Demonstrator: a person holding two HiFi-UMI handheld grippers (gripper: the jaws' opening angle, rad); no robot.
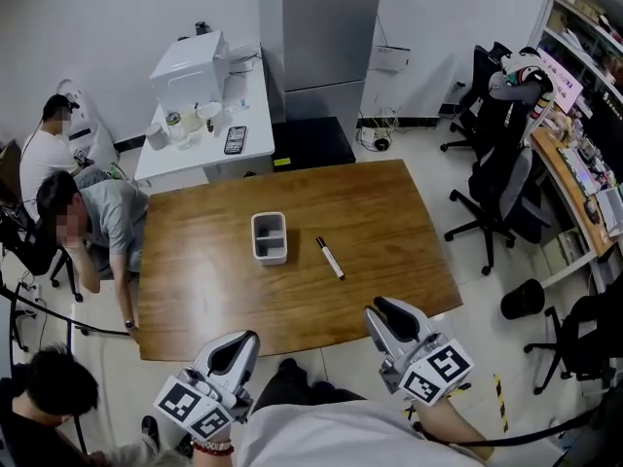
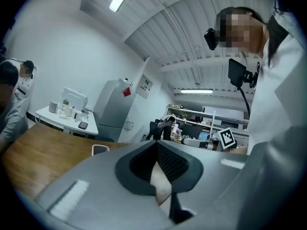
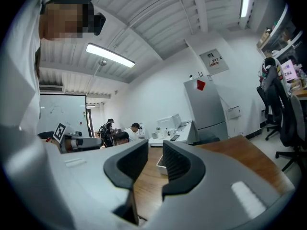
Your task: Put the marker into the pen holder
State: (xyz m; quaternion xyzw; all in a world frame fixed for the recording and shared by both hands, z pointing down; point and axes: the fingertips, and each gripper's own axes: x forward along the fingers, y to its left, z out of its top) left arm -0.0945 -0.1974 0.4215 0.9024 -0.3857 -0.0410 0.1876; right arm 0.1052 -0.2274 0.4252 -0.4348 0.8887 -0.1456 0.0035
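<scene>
Only the head view shows the marker [image 1: 329, 258] clearly; left tool [image 2: 156, 146] closed, right tool [image 3: 154, 152] slightly parted.

Your left gripper [image 2: 156, 147] has its jaws pressed together at the tips, with nothing between them. To their left lies the wooden table [image 2: 38, 150], and the white rim of the pen holder [image 2: 100, 149] just shows above the gripper's body. Farther back stand a white side table [image 2: 64, 120] and a tall grey cabinet [image 2: 114, 110].
</scene>
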